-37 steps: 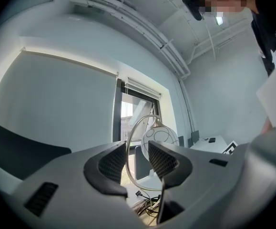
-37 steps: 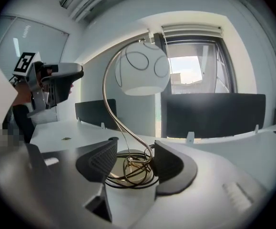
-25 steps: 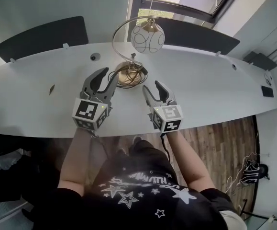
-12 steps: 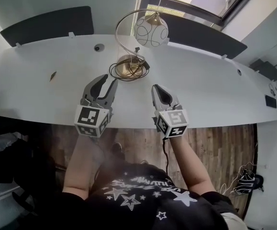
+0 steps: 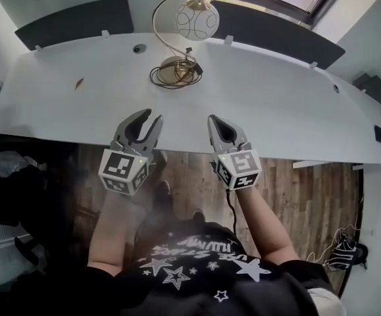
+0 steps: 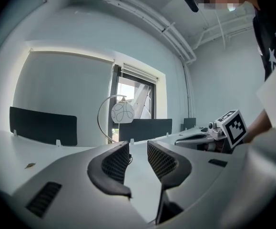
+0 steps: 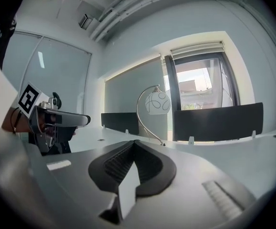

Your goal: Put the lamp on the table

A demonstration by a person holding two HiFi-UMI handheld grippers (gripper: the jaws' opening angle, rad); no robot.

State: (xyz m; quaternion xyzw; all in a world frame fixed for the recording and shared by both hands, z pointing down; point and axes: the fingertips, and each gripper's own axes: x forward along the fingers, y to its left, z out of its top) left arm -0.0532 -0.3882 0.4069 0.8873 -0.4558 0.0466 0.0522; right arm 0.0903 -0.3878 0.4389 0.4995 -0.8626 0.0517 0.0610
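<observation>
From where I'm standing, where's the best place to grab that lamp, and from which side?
Probably the lower curved stem, just above the round base, approached from your near side. The stem is thin enough for jaws to close on, while the globe shade is wide and looks fragile, and the cord coils around the base.

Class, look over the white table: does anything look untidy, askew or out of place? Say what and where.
The lamp stands upright, but its cord lies loosely tangled at the base. A small brown scrap lies on the table to its left.
</observation>
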